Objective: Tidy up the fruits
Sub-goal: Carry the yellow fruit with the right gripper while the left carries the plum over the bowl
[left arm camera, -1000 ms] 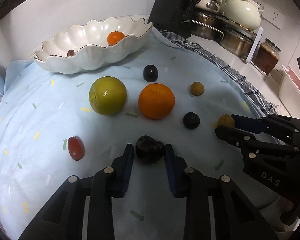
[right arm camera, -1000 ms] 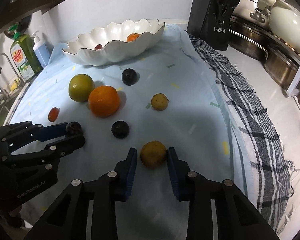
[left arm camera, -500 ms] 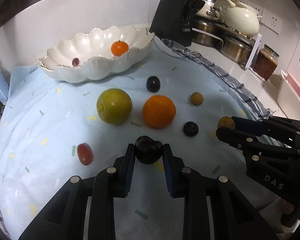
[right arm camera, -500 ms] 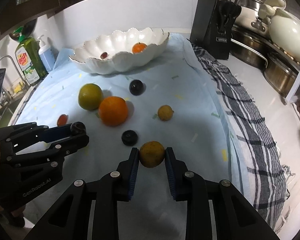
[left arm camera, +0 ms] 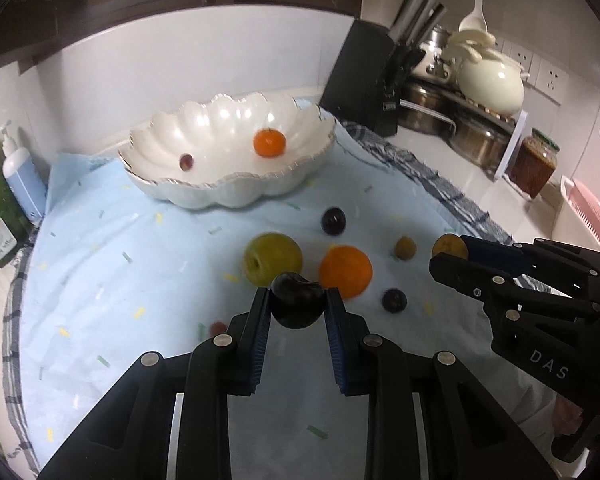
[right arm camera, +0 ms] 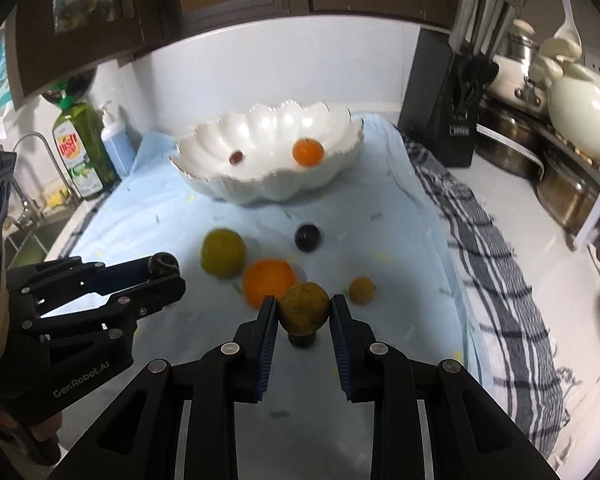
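Two fruits clamped, one per gripper, above a pale blue cloth [left arm camera: 100,240] flecked with coloured specks. Left gripper [left arm camera: 298,304] closed on a dark purple plum [left arm camera: 298,300], blue pads [left arm camera: 262,340] pressed to either side of it, fruit clear of the cloth. Right gripper [right arm camera: 304,312] likewise closed on a yellow-brown round fruit [right arm camera: 304,308], pinched between its own blue pads [right arm camera: 266,344] and held off the surface. Each gripper visible from the other's camera: right gripper [left arm camera: 452,254] at the right edge of the left wrist view, left gripper [right arm camera: 164,270] at the left edge of the right wrist view, both with fruit at the tips.

Loose on the cloth: a green-yellow apple-like fruit [left arm camera: 272,258], a large orange [left arm camera: 346,270] just beside it, a dark round plum [left arm camera: 334,220] nearer the bowl, another small dark fruit [left arm camera: 394,300], a small tan fruit [left arm camera: 405,247], and a small red fruit [left arm camera: 219,326], blurred, beside the left finger.

At the back of the cloth, a white scalloped ceramic bowl [left arm camera: 204,196] holding a small orange mandarin [left arm camera: 269,143] and a small reddish grape-like fruit [left arm camera: 186,161], well apart from each other.

Beyond the cloth, a black knife block [right arm camera: 440,92], steel pots [left arm camera: 472,140] and a cream ceramic pot [left arm camera: 492,80] to the right; a green dish-soap bottle [right arm camera: 82,148] to the left.
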`<action>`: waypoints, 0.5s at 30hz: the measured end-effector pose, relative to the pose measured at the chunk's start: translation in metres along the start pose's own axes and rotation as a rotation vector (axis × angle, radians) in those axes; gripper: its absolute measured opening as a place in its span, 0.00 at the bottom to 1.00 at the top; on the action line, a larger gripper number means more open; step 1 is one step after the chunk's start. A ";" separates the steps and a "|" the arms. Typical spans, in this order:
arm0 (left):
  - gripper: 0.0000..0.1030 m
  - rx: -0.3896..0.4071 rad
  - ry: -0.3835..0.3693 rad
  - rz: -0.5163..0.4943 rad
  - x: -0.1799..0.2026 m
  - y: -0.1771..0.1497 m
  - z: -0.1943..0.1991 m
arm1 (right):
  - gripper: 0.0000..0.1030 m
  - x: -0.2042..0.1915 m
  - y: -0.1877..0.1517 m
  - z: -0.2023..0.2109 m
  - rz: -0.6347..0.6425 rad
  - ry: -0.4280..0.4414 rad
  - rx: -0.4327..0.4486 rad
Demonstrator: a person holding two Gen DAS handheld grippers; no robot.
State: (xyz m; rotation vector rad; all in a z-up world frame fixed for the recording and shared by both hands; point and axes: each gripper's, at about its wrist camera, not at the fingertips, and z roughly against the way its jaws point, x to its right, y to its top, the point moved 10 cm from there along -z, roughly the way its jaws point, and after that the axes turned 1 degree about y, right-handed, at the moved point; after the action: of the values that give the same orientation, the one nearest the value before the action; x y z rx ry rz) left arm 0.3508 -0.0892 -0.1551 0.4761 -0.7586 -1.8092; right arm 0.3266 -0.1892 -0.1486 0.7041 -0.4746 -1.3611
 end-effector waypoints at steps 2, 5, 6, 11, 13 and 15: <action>0.27 0.019 0.007 0.002 -0.004 0.006 0.005 | 0.27 -0.004 0.009 0.003 0.004 0.007 0.022; 0.27 0.061 0.015 0.009 -0.012 0.017 0.015 | 0.27 -0.010 0.020 0.006 0.010 0.014 0.050; 0.27 0.072 0.019 0.010 -0.013 0.020 0.017 | 0.27 -0.012 0.023 0.007 0.014 0.015 0.060; 0.27 0.120 0.031 0.021 -0.024 0.035 0.027 | 0.27 -0.020 0.045 0.011 0.027 0.021 0.116; 0.27 0.137 0.039 0.018 -0.028 0.042 0.029 | 0.27 -0.023 0.053 0.011 0.031 0.022 0.134; 0.27 0.158 0.048 0.014 -0.033 0.049 0.032 | 0.27 -0.026 0.062 0.010 0.035 0.024 0.149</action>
State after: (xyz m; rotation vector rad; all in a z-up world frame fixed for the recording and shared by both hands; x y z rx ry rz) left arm 0.3755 -0.0613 -0.0990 0.6136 -0.8729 -1.7260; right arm 0.3596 -0.1623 -0.0960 0.8297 -0.5706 -1.2923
